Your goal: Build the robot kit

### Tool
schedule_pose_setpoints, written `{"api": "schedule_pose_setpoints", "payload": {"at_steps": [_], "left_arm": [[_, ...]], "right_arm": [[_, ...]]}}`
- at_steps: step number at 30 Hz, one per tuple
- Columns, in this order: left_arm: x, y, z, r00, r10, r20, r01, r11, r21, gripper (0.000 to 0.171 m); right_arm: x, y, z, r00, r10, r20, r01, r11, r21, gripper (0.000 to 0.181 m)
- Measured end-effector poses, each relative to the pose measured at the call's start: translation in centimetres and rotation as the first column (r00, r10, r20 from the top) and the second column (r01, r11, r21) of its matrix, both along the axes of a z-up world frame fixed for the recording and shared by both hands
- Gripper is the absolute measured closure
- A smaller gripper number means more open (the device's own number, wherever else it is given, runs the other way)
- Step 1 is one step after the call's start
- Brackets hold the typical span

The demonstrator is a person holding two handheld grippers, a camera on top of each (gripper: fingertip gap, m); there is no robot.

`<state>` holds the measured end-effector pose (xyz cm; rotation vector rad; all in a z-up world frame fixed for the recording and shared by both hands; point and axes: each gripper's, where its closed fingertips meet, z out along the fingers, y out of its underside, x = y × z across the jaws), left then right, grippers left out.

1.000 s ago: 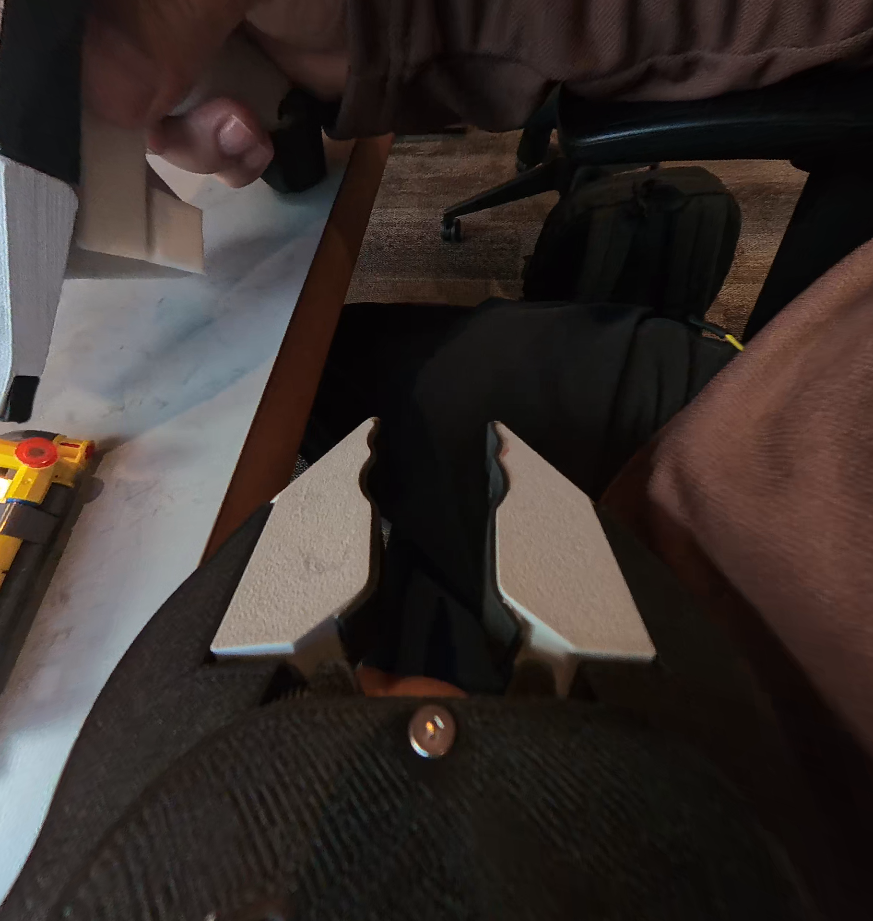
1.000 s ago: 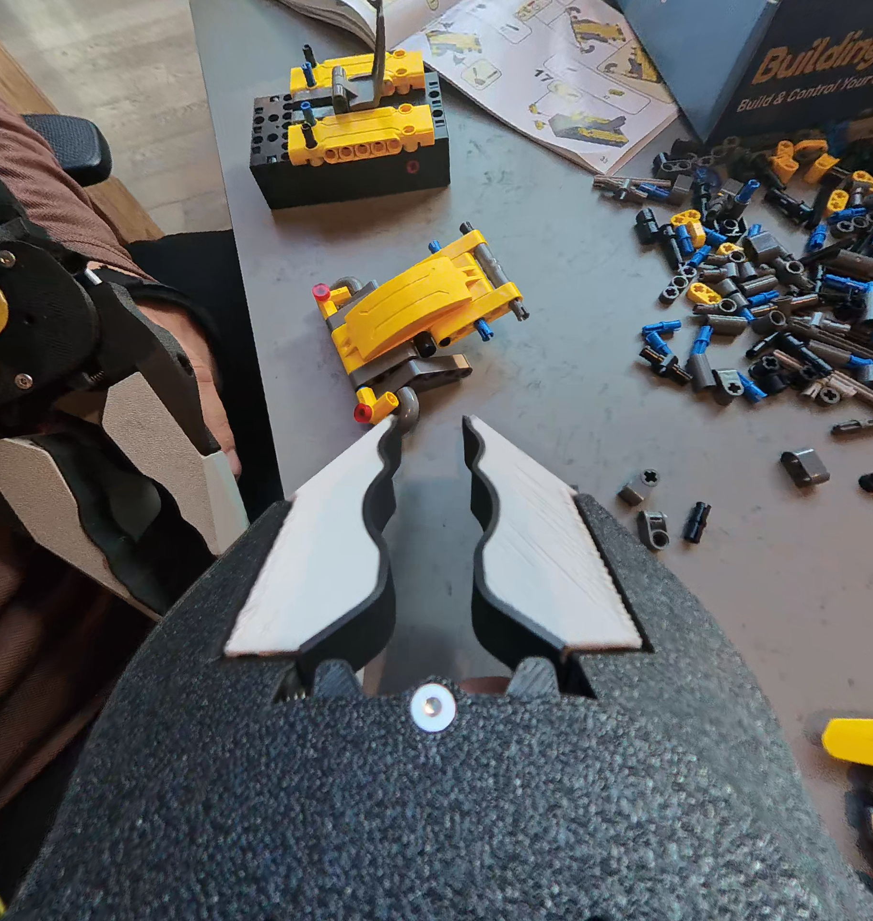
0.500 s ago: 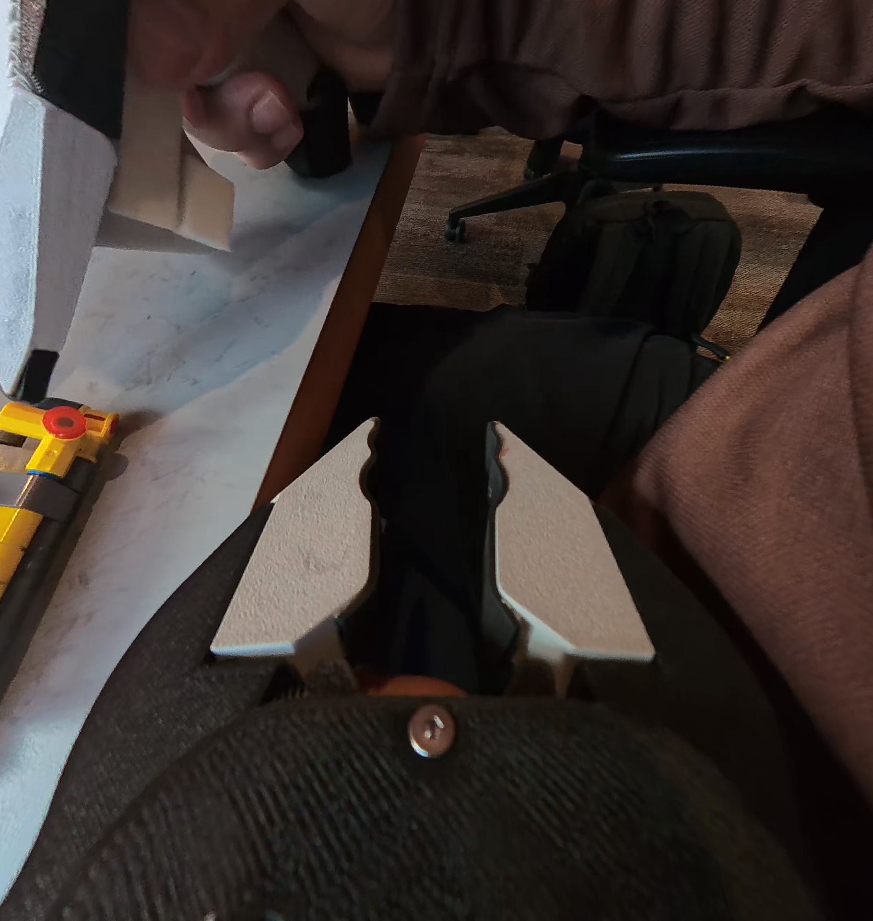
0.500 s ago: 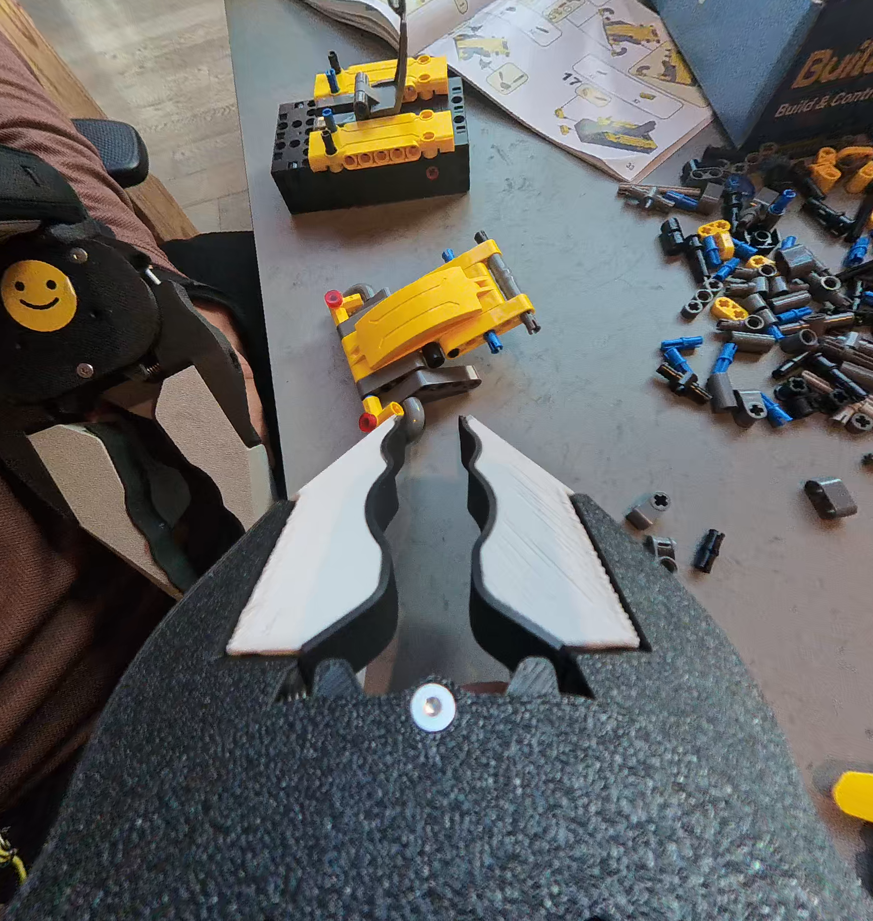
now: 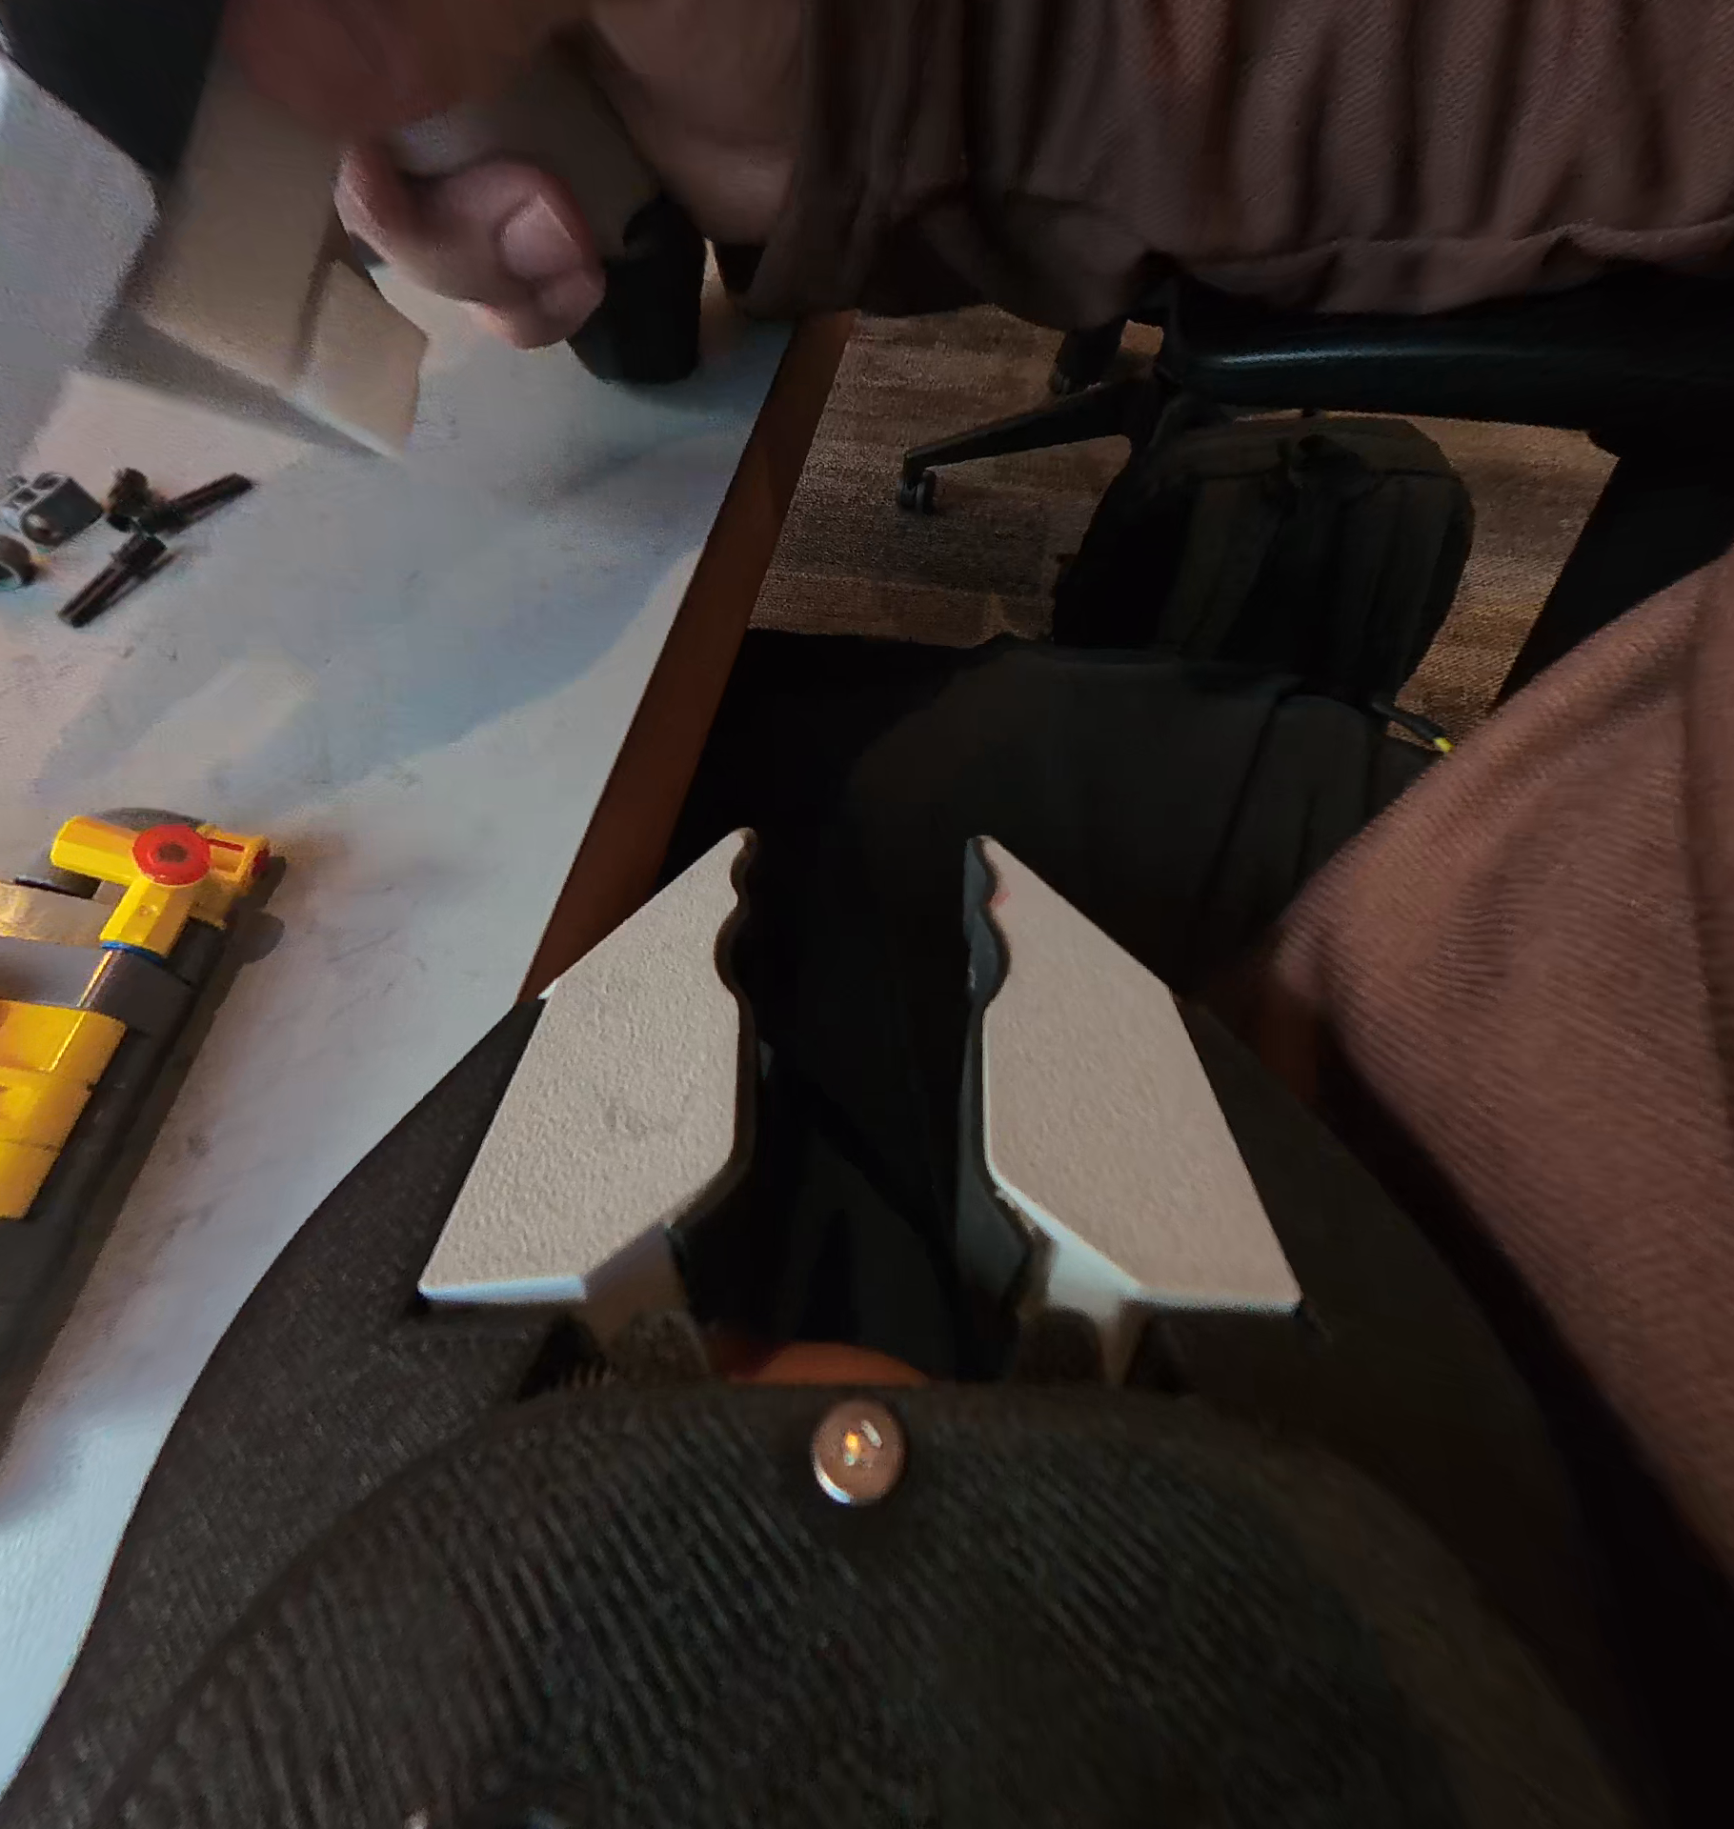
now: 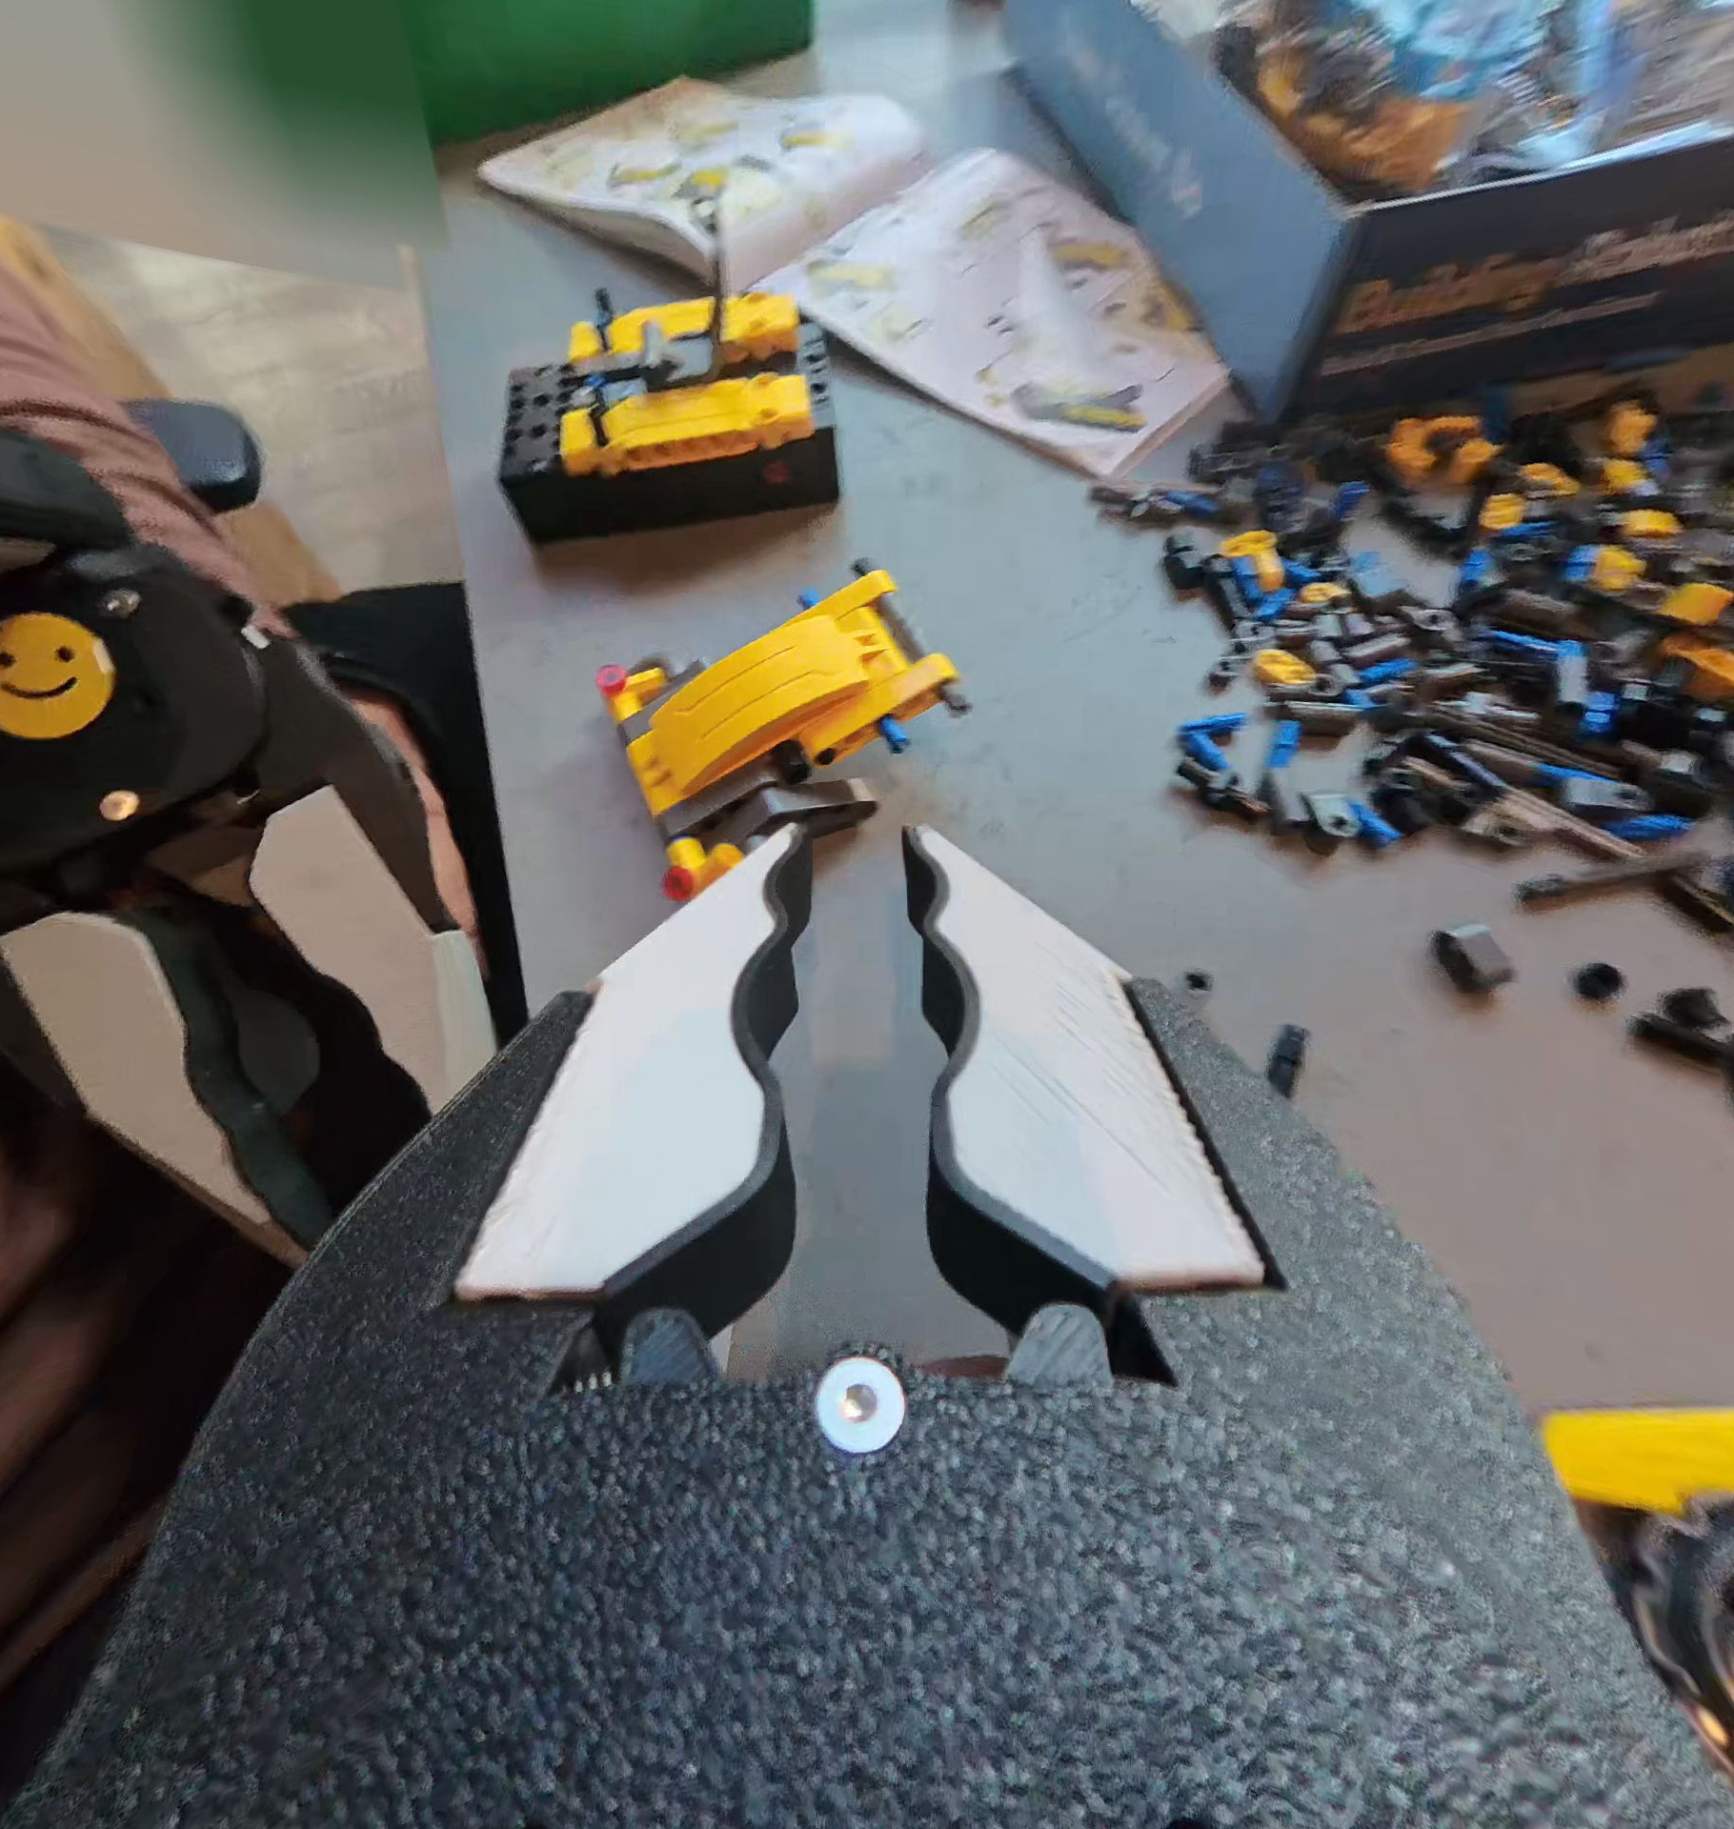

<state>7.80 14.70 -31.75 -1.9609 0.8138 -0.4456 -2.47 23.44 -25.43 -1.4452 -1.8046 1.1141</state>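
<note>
My right gripper (image 6: 853, 841) is open and empty, just above the grey table, with its tips close in front of a yellow and grey brick-built assembly (image 6: 779, 708). That assembly also shows at the left of the left wrist view (image 5: 61, 1039). My left gripper (image 5: 858, 851) is open and empty, held off the table's near edge over the person's dark trouser leg. It shows at the left of the right wrist view (image 6: 239, 1000), beside the table edge. A black block carrying yellow beams (image 6: 670, 435) stands farther back.
A heap of small black, blue and yellow parts (image 6: 1497, 633) covers the right of the table. An open instruction booklet (image 6: 942, 267) and a dark box (image 6: 1437, 198) lie at the back. A yellow part and a wheel (image 6: 1695, 1544) sit near right. A chair base and a backpack (image 5: 1269, 554) are on the floor. About 15 cm separates my right fingertips from the wheel (image 6: 1695, 1544).
The right gripper has lifted and tilted up, so more of the far table shows. The left gripper has shifted so more table surface and small parts show at its left. Both stay open.
</note>
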Motion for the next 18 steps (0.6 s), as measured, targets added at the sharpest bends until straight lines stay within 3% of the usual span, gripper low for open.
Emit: {"api": "schedule_pose_setpoints", "payload": {"at_steps": [3,6,18], "left_arm": [[0.0,0.0,-0.2,1.0,0.001,-0.01,-0.001,1.0,-0.001,0.133],[0.2,0.0,-0.4,1.0,-0.005,-0.025,0.005,1.0,0.003,0.133],[0.6,-0.1,-0.6,0.999,-0.024,-0.049,0.024,1.0,0.011,0.133]], "right_arm": [[1.5,3.6,-0.2,0.987,-0.16,0.019,0.158,0.985,0.065,0.169],[2.9,5.4,-0.3,0.972,-0.233,0.032,0.23,0.97,0.081,0.168],[4.4,5.6,-3.9,0.948,-0.223,0.227,0.202,0.973,0.108,0.17]]}}
